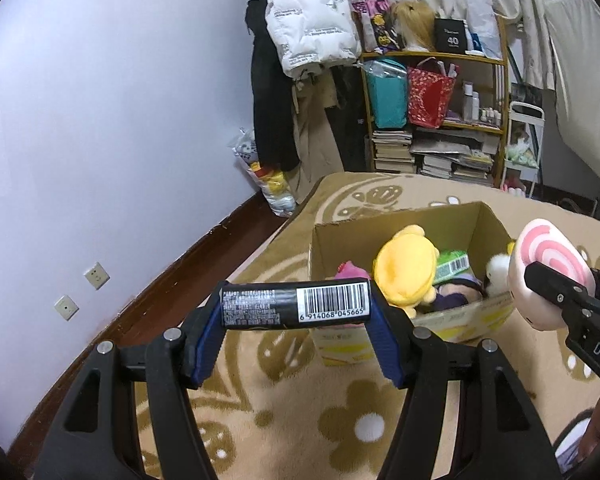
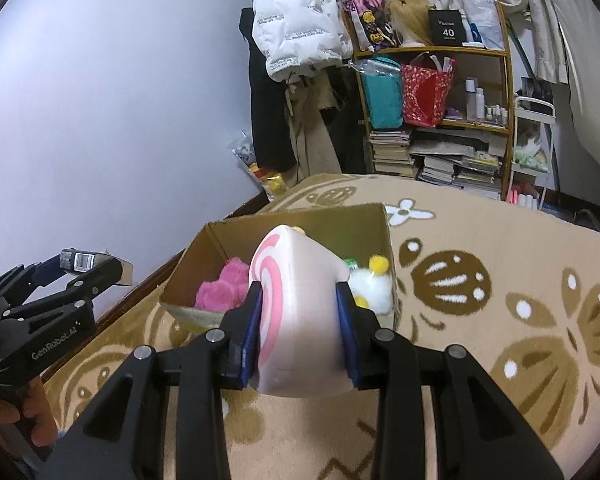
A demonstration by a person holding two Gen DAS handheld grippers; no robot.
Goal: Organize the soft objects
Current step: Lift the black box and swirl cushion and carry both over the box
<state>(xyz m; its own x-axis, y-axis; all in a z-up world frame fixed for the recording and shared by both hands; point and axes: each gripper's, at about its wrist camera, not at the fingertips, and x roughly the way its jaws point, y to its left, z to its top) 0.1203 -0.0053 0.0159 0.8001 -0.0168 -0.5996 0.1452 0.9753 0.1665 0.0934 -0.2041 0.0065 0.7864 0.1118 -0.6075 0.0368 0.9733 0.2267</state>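
Nearest to us, our left gripper [image 1: 296, 308] has its jaws clamped on the two ends of a black packet [image 1: 296, 306] with a barcode, held crosswise in the air on the near left side of the cardboard box [image 1: 400, 222]. That box sits on the beige patterned carpet [image 1: 300, 420] and holds a yellow plush [image 1: 406, 270], a pink plush [image 2: 224, 286], a green packet [image 1: 452, 266] and a white plush [image 2: 374, 288]. To the right of the packet, our right gripper [image 2: 300, 328] squeezes a pink-and-white swirl plush [image 2: 296, 312], raised just short of the box's near rim.
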